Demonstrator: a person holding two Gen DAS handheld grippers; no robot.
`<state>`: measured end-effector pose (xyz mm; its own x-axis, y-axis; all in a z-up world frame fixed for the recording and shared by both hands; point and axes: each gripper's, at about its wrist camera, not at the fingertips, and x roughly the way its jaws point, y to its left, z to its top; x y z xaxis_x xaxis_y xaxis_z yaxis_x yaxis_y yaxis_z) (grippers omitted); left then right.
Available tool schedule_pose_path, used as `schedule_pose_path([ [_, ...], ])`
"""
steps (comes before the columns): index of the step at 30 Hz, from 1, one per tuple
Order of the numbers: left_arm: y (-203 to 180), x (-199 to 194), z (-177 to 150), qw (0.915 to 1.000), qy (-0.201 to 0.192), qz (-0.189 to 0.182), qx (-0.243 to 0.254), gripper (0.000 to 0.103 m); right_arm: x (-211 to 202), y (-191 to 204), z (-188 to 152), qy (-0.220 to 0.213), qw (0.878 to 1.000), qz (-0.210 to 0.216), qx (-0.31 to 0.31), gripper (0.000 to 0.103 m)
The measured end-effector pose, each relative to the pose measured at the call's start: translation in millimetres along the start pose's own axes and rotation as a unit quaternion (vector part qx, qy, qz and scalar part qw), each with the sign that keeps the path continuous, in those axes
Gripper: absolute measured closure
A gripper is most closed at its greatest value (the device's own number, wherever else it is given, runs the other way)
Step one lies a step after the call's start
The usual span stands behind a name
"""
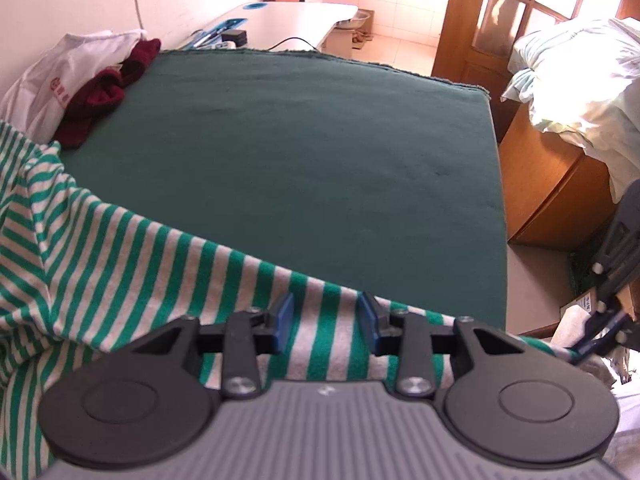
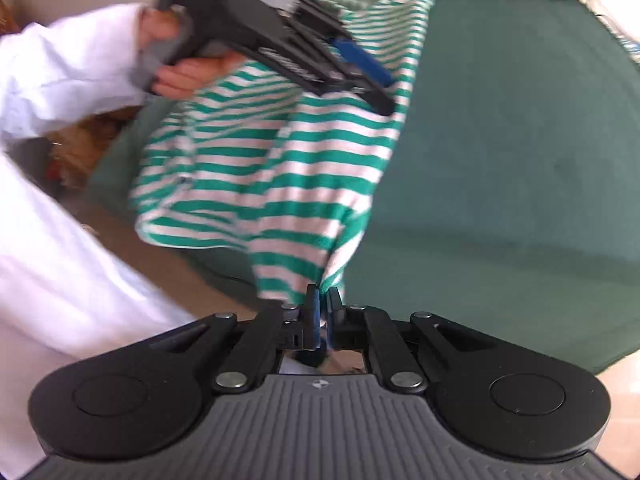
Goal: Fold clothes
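A green-and-white striped shirt (image 1: 120, 264) lies bunched along the near edge of the dark green covered table (image 1: 320, 140). My left gripper (image 1: 326, 316) stands open over the shirt's hem. A band of the cloth runs between the blue pads (image 1: 284, 320), and they do not press on it. My right gripper (image 2: 322, 304) is shut on a corner of the striped shirt (image 2: 280, 168), which drapes away from it across the table's edge. The right gripper (image 1: 600, 336) shows at the far right of the left wrist view, pinching the shirt's end. A hand (image 2: 188, 72) holds the left gripper (image 2: 360, 64).
A maroon garment (image 1: 108, 92) and a white plastic bag (image 1: 60, 76) sit at the table's far left corner. Beyond are a white desk (image 1: 288, 24) and a wooden door (image 1: 480, 20). A wooden cabinet (image 1: 552, 200) piled with pale bedding (image 1: 580, 80) stands right. A white sleeve (image 2: 60, 72) fills the left.
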<state>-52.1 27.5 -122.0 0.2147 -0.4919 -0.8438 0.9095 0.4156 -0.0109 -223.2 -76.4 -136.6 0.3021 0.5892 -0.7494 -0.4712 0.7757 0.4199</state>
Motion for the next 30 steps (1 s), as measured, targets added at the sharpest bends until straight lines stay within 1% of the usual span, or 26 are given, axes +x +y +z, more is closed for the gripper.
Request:
schedule_pose_path([
  [1,-0.1,0.3,0.1,1.0000,0.000,0.005,-0.003,0.061,0.3,4.2,-2.6,0.006,0.999,0.033,0.003,0.103],
  [2,-0.7,0.8,0.0,0.9999,0.000,0.011,-0.005,0.059,6.1,4.9,-8.2,0.018,0.999,0.037,-0.002,0.103],
  [5,-0.4,1.2,0.6,0.9996,0.001,0.019,-0.020,0.058,30.8,2.9,-29.5,0.066,0.997,0.002,-0.033,0.103],
  [6,-0.5,1.0,0.6,0.9994,0.003,0.022,-0.027,0.059,31.3,0.6,-36.0,0.060,0.997,-0.020,-0.042,0.103],
  [8,-3.6,-3.8,0.3,0.9989,0.006,0.029,-0.036,0.062,14.1,-6.6,-38.0,0.016,0.999,-0.038,-0.030,0.096],
  [9,-6.1,-8.9,-0.4,0.9987,0.002,0.033,-0.040,0.062,1.0,-8.4,-35.4,-0.016,0.998,-0.045,-0.032,0.093],
  [10,-7.9,-15.6,-2.2,0.9981,-0.004,0.037,-0.050,0.062,-11.2,-7.1,-30.3,-0.050,0.996,-0.057,-0.049,0.090],
  [11,-9.4,-22.4,-4.3,0.9972,-0.009,0.040,-0.062,0.060,-19.2,-5.4,-24.0,-0.076,0.993,-0.067,-0.068,0.083],
  [12,-10.8,-29.3,-6.4,0.9962,-0.015,0.044,-0.074,0.060,-22.8,-7.5,-16.4,-0.088,0.991,-0.065,-0.077,0.076],
  [13,-11.9,-35.8,-9.5,0.9949,-0.019,0.046,-0.087,0.059,-24.8,-11.3,-8.3,-0.093,0.991,-0.057,-0.083,0.063],
  [15,-16.2,-51.4,-18.8,0.9920,-0.028,0.050,-0.113,0.059,-20.4,-23.1,4.7,-0.087,0.992,-0.033,-0.088,0.064],
  [16,-19.6,-58.7,-24.0,0.9910,-0.029,0.049,-0.121,0.059,-12.3,-26.7,8.7,-0.078,0.993,-0.025,-0.088,0.065],
  [18,-29.2,-70.2,-35.1,0.9896,-0.027,0.047,-0.134,0.055,2.7,-33.7,12.0,-0.057,0.994,-0.014,-0.087,0.068],
  [21,-44.6,-84.4,-54.5,0.9878,-0.015,0.040,-0.150,0.051,19.1,-35.0,9.7,-0.041,0.994,-0.022,-0.102,0.068],
  [23,-55.8,-89.3,-68.7,0.9861,-0.005,0.032,-0.163,0.051,27.4,-33.1,8.0,-0.031,0.993,-0.024,-0.114,0.064],
  [26,-70.1,-90.3,-91.2,0.9808,0.012,0.003,-0.195,0.050,38.5,-33.4,6.7,-0.020,0.992,-0.011,-0.121,0.064],
  [27,-75.5,-89.6,-98.1,0.9794,0.018,-0.003,-0.201,0.050,42.7,-34.4,7.0,-0.016,0.993,-0.008,-0.117,0.068],
  [28,-80.0,-88.9,-104.4,0.9783,0.023,-0.006,-0.206,0.050,46.7,-35.7,7.6,-0.011,0.994,-0.005,-0.111,0.086],
  [29,-82.9,-88.3,-111.1,0.9768,0.028,-0.008,-0.212,0.050,48.5,-37.6,8.8,-0.006,0.995,0.003,-0.097,0.093],
  [30,-84.7,-88.2,-117.4,0.9754,0.031,-0.011,-0.218,0.050,47.2,-40.1,10.9,-0.001,0.997,0.020,-0.076,0.093],
])
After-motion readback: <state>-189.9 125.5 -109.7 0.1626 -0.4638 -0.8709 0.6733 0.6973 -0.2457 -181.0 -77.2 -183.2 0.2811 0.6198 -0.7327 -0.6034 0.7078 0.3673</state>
